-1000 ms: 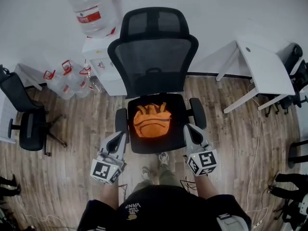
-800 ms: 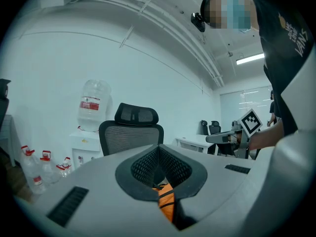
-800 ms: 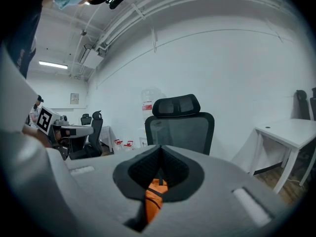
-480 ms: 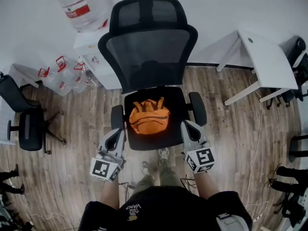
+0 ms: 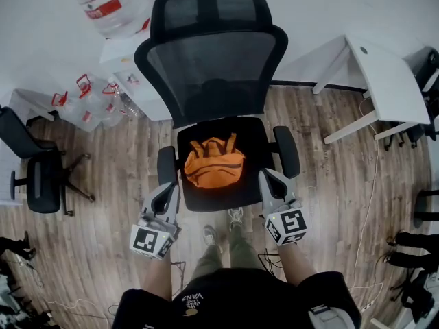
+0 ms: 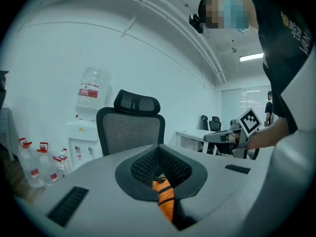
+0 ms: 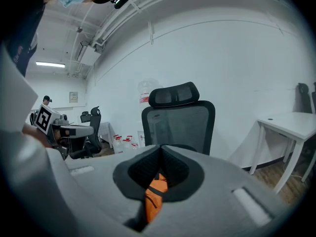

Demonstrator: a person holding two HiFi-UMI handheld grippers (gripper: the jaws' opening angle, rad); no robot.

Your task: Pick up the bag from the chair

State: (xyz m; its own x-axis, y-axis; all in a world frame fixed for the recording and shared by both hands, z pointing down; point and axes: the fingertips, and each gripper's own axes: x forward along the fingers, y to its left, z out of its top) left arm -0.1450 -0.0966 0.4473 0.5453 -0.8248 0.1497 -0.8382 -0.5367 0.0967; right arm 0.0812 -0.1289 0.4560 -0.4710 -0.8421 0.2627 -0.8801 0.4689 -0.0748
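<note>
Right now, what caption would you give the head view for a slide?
Both shut, left tool and right tool flank the orange bag on a black office chair.

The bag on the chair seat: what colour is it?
Orange. The soft fabric bag shows best in the head view.

Right gripper (image 7: 160, 152): jaws together, nothing pinched between them.
Orange bag (image 7: 156, 191): glimpsed through the gap beneath the jaw tips.
Office chair (image 7: 180, 120): black mesh back, straight ahead.
White desk (image 7: 289, 125): right of the chair.
</note>
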